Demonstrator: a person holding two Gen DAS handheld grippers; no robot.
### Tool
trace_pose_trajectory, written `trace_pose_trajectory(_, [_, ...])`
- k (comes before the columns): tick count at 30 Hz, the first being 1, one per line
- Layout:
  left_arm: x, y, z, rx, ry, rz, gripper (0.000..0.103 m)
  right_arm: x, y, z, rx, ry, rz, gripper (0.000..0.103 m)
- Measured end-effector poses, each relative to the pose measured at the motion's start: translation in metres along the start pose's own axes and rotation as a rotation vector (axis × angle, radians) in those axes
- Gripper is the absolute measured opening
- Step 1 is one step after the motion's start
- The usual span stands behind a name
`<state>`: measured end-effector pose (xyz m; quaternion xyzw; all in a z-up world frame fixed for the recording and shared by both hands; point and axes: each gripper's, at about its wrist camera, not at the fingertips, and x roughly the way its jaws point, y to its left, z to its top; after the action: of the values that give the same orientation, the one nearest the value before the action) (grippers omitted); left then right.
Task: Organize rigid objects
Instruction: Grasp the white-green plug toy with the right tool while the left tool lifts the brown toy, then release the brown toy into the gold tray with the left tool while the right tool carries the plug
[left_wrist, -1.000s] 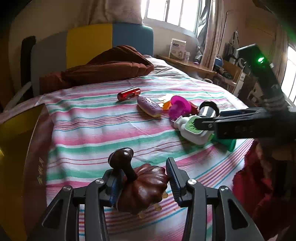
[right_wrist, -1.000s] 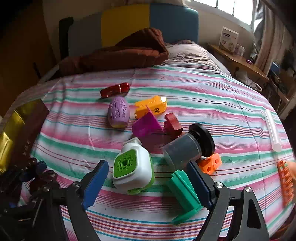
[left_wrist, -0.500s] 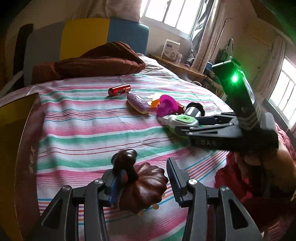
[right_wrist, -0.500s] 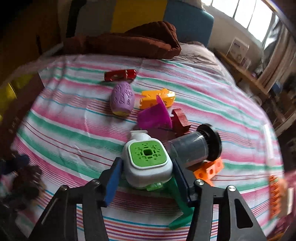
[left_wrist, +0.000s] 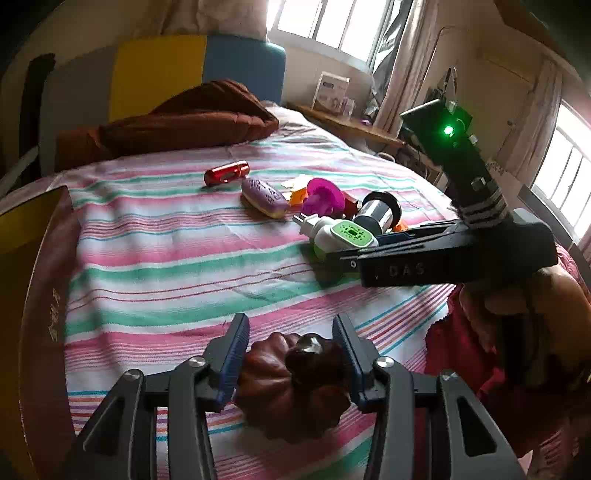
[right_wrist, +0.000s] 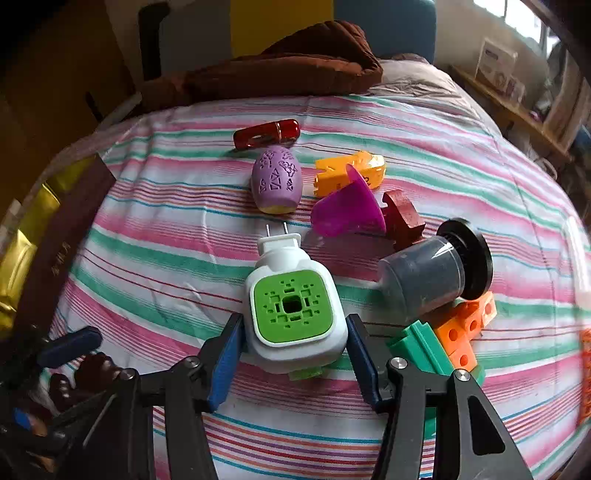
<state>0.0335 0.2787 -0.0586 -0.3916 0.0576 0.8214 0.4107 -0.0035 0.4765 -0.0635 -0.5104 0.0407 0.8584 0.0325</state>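
Right hand-held gripper (right_wrist: 293, 360) straddles the white-and-green plug-in device (right_wrist: 293, 308) on the bed (right_wrist: 166, 258), pads flanking its flat sides, not visibly clamped. Light, stiff, smooth plastic; likely slippery. Left hand-held gripper (left_wrist: 291, 356) clenches a brown wooden massager (left_wrist: 291, 384).

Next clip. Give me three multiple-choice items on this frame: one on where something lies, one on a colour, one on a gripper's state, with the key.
1. The red capsule-shaped object lies where, relative to the purple egg?
A. beyond it, toward the headboard
B. under it
C. inside the grey cup

2. The white plug-in device has a grille panel of what colour?
A. blue
B. green
C. yellow

3. The right gripper is:
A. shut on the orange block
B. away from all objects
C. around the plug-in device

Key: 1 A, it sits farther up the bedsheet; 2 B, the panel is bright green; 3 C, both pads flank its sides.
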Motion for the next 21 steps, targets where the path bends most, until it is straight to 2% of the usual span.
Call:
trace_pose_trajectory(4, [-0.005,0.002,0.002,-0.005,-0.012,-0.02,0.023,-0.006,-0.002,0.001,0.004,-0.027,0.005,0.055])
trace_pose_trajectory(9, [-0.01,0.008,0.003,-0.027,-0.005,-0.009,0.023,-0.01,-0.011,0.001,0.07,-0.034,0.088,0.055])
trace_pose_trajectory(14, [-0.018,0.016,-0.001,-0.048,-0.012,0.005,0.023,-0.007,-0.001,-0.001,0.034,-0.002,0.123,0.055])
trace_pose_trajectory(21, [-0.022,0.019,-0.008,-0.028,-0.019,0.02,0.023,0.001,0.018,-0.003,-0.069,0.021,0.079,0.057])
